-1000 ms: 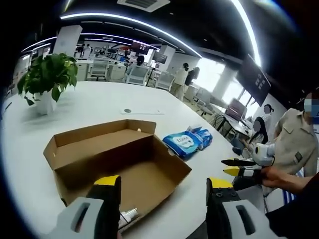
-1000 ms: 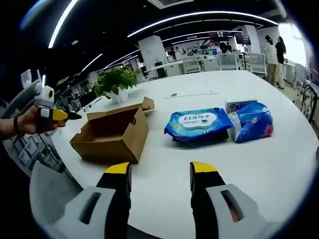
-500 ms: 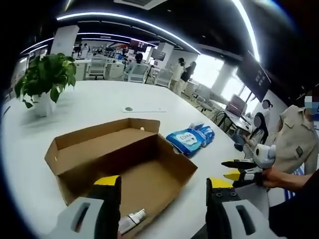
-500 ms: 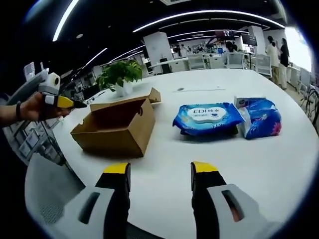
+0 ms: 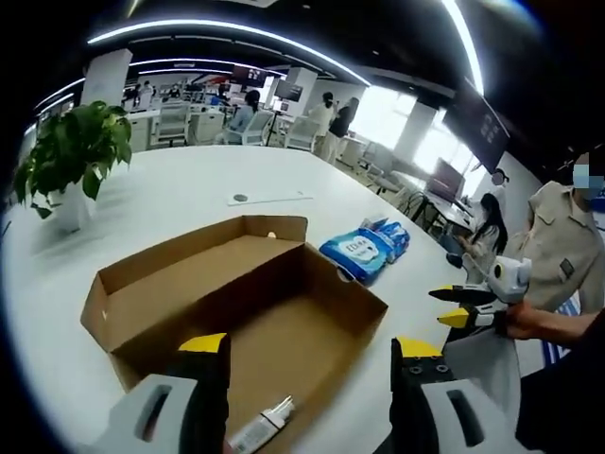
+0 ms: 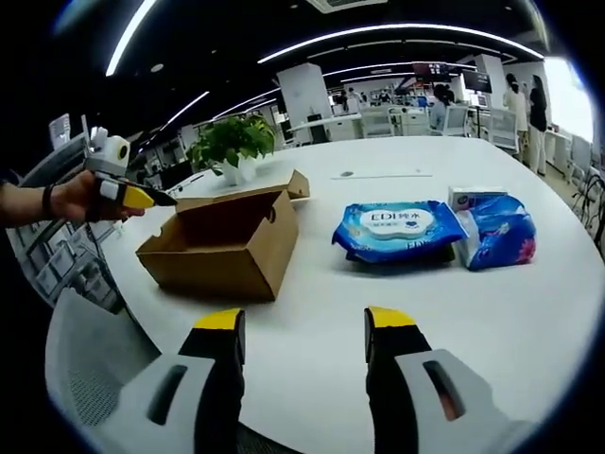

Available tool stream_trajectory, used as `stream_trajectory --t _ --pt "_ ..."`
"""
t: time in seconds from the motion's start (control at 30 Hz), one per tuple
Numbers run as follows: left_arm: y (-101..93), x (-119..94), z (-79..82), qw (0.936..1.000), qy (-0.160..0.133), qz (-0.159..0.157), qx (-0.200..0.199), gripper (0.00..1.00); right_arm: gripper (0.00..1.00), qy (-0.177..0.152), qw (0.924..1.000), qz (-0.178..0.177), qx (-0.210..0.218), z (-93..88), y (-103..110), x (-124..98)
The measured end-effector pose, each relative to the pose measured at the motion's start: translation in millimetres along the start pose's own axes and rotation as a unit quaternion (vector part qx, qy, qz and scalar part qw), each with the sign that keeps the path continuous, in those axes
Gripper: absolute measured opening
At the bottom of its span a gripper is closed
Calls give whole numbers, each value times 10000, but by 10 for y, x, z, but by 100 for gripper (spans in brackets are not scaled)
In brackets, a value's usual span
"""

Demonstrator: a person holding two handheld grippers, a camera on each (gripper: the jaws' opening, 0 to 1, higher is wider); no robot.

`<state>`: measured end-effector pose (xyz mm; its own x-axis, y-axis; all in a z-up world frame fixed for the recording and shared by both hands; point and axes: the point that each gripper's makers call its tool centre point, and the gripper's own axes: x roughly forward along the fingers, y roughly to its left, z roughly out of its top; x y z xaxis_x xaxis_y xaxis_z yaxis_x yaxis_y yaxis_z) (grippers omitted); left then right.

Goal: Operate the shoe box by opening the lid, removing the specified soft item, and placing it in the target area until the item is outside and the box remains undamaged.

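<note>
Box: the brown cardboard shoe box (image 5: 236,303) stands open on the round white desk (image 5: 180,194), its lid folded back on the far side; in the right gripper view the same box (image 6: 222,248) sits near the desk edge
Inside the box: a small white tube-like item (image 5: 265,427) lies on the box floor at the near end, just beside the left gripper's fingers; whether it is the soft item named, I cannot tell
Left gripper (image 5: 310,352): its yellow-tipped fingers are spread wide with nothing between them, hanging over the near end of the open box
Right gripper (image 6: 302,326): fingers likewise spread and holding nothing, over bare desk, well apart from the box
Wipes: a blue soft pack of wet wipes (image 6: 399,228) lies on the desk beside the box, and a second blue-and-white soft pack (image 6: 494,229) touches its far side
Other things: a green potted plant in a white pot (image 5: 68,156) stands further back on the desk
Step in hand: the lid looks already open, so the job seems to be at the removal stage
Next move: likely lowering the left fingers into the box and closing them gently on the item, keeping clear of the cardboard walls so the box is not dented
</note>
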<state>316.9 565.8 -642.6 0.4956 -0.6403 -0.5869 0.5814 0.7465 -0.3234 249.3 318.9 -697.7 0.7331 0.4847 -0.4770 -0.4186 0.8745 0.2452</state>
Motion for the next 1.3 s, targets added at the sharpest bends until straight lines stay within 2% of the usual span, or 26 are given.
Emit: stream_trajectory --t 0.83,1.13,1.3 --pt "374 -17 -100 9972 595 8 443 68 50 -93 9999 7 40 28 -1 -19" --pt "462 50 -192 9925 990 -93 705 68 51 -155 9998 -43 77 46 -22 -33" --pt "487 86 -249 9846 1308 -123 1155 68 53 -89 9998 -4 160 18 -21 -28"
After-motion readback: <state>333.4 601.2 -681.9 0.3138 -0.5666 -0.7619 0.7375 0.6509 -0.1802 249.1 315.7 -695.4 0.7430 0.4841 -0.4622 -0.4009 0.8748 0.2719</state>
